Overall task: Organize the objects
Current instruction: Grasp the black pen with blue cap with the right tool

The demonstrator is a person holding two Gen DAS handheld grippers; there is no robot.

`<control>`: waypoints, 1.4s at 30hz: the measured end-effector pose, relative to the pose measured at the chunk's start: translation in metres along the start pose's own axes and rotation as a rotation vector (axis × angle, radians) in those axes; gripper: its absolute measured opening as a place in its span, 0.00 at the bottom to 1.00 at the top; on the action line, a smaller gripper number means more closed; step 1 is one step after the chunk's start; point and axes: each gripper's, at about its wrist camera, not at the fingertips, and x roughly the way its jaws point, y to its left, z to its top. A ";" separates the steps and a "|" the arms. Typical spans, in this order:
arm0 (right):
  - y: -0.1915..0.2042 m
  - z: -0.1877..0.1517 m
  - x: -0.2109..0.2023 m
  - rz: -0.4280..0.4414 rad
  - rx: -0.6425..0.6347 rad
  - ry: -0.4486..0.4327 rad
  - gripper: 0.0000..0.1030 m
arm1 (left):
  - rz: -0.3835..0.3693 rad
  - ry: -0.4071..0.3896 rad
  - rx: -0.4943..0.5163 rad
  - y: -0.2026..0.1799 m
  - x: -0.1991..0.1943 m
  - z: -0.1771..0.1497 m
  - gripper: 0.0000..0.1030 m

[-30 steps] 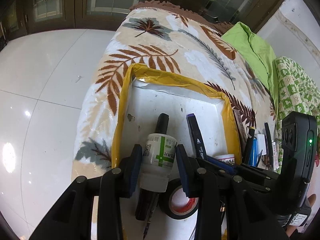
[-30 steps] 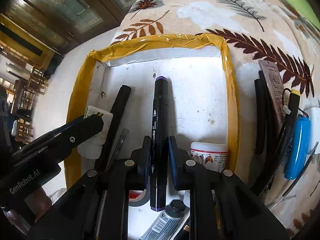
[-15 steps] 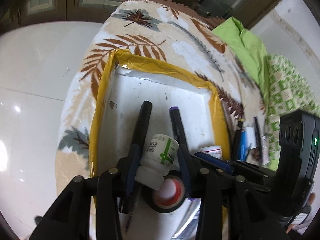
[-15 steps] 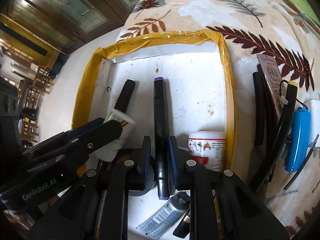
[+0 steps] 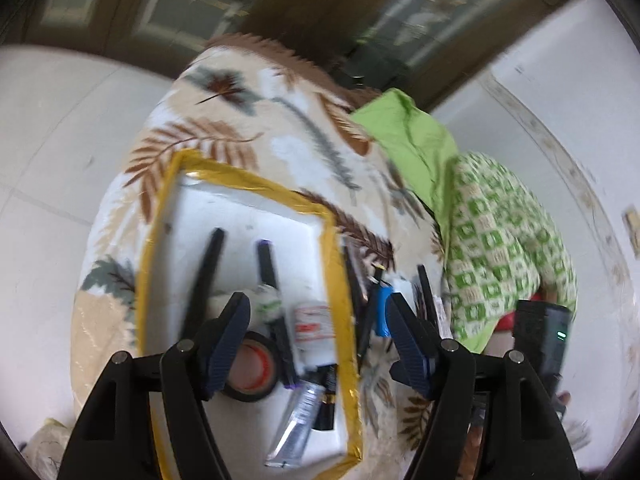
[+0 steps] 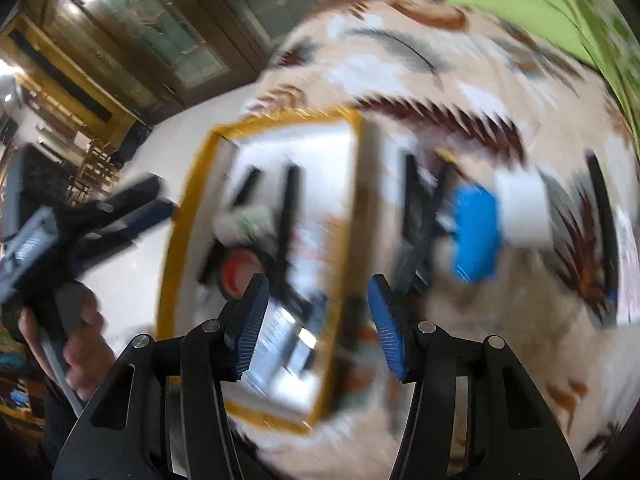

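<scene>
A: Yellow-taped white tray (image 5: 337, 264) sits on the leaf-print blanket (image 5: 256, 128), at its near left. Left gripper (image 5: 320, 344) has just been opening, jaws wide, nothing between them. The small white bottle (image 5: 269, 303) lies in the tray beside the purple-capped marker (image 5: 269, 268).

B: Right gripper (image 6: 316, 320)?

A: Same, just been opening, wide, empty. It hangs over the tray's right rim. Frame is heavily blurred.

B: What's in the tray?

A: Black pen (image 5: 204, 280) on the left, then the marker, black tape roll (image 5: 250, 370) with a red core, white jar (image 5: 314, 326), silver tube (image 5: 298, 420) at the near end.

B: Left to sort?

A: Blue cylinder (image 6: 476, 232), white block (image 6: 522, 212) and several black sticks (image 6: 410, 196) lie on the blanket right of the tray. Likely next picks.

B: Advice?

A: Clear the rim before swinging right. Square the jaws across the blue cylinder's short axis. It's round and may roll on soft blanket, so close slowly and centred.
</scene>
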 end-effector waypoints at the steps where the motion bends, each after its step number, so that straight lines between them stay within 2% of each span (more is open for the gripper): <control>1: -0.015 -0.010 -0.002 -0.023 0.031 0.013 0.51 | 0.004 0.003 0.025 -0.010 0.000 -0.004 0.68; 5: -0.063 -0.038 -0.017 -0.090 0.117 0.023 0.51 | -0.033 0.008 0.104 -0.055 -0.003 -0.027 0.68; 8: -0.096 -0.052 -0.029 -0.137 0.173 0.022 0.51 | -0.057 0.028 0.116 -0.082 0.002 -0.044 0.68; 13: -0.137 -0.056 -0.053 -0.107 0.262 -0.001 0.51 | -0.065 0.079 0.092 -0.102 0.022 -0.070 0.68; 17: -0.153 -0.052 -0.071 -0.132 0.279 -0.054 0.51 | -0.041 0.100 0.109 -0.107 0.035 -0.091 0.68; 24: -0.168 -0.027 -0.057 -0.183 0.227 -0.061 0.50 | -0.026 0.127 0.154 -0.106 0.054 -0.109 0.68; 28: -0.178 -0.004 -0.045 -0.267 0.207 -0.076 0.50 | 0.005 0.144 0.192 -0.109 0.064 -0.115 0.68; 32: -0.191 0.014 -0.038 -0.311 0.211 -0.081 0.50 | 0.014 0.144 0.219 -0.111 0.069 -0.116 0.68; 35: -0.199 0.022 -0.030 -0.270 0.215 -0.075 0.47 | 0.013 0.149 0.218 -0.111 0.073 -0.114 0.68; 39: -0.204 0.032 -0.014 -0.291 0.222 -0.035 0.45 | 0.011 0.159 0.209 -0.109 0.077 -0.113 0.68; 42: -0.206 0.036 -0.011 -0.299 0.226 -0.051 0.43 | 0.012 0.160 0.204 -0.108 0.080 -0.110 0.68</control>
